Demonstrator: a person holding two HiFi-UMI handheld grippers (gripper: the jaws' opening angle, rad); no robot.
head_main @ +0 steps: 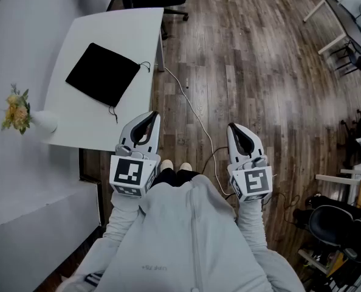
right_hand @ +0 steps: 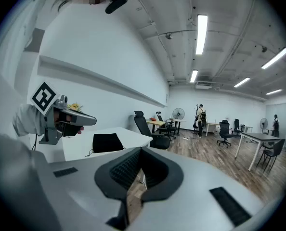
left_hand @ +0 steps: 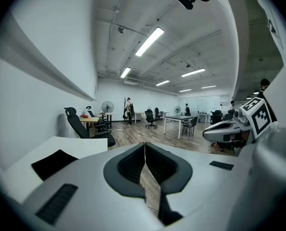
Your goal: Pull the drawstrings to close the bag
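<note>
The flat black fabric drawstring bag [head_main: 103, 73] lies slack on the middle of the white table [head_main: 89, 35], its mouth not yet drawn in. One thin black cord [head_main: 145, 65] trails toward the table's right edge and the other cord [head_main: 112, 112] toward the near edge. Both tools hang back at the person's chest, off the table's near right corner and well apart from the bag. The left gripper [head_main: 147, 117] has its jaws pressed together on nothing, and so has the right gripper [head_main: 237, 129]. From where I stand, the cords look like the trouble: thin and lying flat, they could slip a pinch, or the jaws could catch cloth instead. A tug on one cord alone would likely drag the light bag toward an edge, or toward the white vase of yellow flowers [head_main: 42, 121] at the near left corner
</note>
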